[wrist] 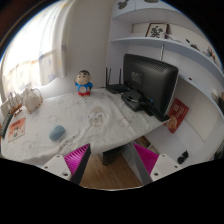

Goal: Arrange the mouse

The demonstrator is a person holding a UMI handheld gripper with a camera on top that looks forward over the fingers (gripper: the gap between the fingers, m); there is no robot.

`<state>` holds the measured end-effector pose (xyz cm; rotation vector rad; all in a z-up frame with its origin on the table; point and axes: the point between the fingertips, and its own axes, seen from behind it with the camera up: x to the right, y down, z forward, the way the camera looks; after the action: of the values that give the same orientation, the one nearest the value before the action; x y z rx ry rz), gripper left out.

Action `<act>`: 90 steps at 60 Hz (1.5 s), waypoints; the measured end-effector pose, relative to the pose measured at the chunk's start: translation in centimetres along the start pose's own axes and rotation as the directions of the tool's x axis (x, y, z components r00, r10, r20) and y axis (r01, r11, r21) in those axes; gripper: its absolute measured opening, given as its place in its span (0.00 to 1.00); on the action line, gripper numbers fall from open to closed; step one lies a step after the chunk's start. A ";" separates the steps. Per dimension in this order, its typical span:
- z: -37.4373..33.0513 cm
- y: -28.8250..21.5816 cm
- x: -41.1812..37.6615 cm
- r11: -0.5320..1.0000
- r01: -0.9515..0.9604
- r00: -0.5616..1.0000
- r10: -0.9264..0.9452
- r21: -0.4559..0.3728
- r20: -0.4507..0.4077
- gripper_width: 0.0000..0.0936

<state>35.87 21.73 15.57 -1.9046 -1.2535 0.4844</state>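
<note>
A small pale blue-grey mouse lies on the white marble-patterned desk, near the desk's front edge and ahead-left of the fingers. My gripper is open and empty, its pink pads spread wide. It hovers off the desk, over the wooden floor in front of the desk's corner. The mouse is well beyond the left finger and nothing stands between the fingers.
A black monitor stands at the desk's right, with a router behind it. A cartoon figurine stands at the back. A red book and a booklet lie at the desk's ends. Wall shelves hang above.
</note>
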 end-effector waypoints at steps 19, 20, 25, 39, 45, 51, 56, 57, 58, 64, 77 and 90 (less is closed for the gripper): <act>1.7 0.0 -6.8 0.998 0.063 0.989 -0.066 0.026 0.130 0.91; 1.8 0.1 -7.4 0.997 0.072 0.987 -0.075 0.029 0.140 0.92; 1.9 0.8 -10.9 0.994 0.108 0.973 -0.112 0.034 0.200 0.91; 1.6 3.3 -21.4 0.984 0.162 0.908 -0.176 0.068 0.379 0.91; 2.4 3.5 -23.6 0.980 0.173 0.899 -0.196 0.095 0.391 0.91; 3.7 3.7 -25.5 0.983 0.151 0.895 -0.182 0.107 0.408 0.91; 5.4 3.6 -26.7 0.986 0.122 0.894 -0.160 0.117 0.418 0.91; 5.8 3.6 -26.9 0.986 0.120 0.895 -0.159 0.119 0.416 0.91; 6.3 3.7 -27.0 0.986 0.118 0.897 -0.156 0.116 0.413 0.91; 9.0 3.9 -27.5 0.987 0.111 0.909 -0.148 0.116 0.391 0.91; 13.8 3.2 -30.0 0.990 0.098 0.908 -0.132 0.105 0.398 0.91; 17.7 2.2 -31.8 0.992 0.106 0.924 -0.126 0.076 0.361 0.92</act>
<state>11.23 0.07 -0.30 -1.7307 -1.5636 0.8305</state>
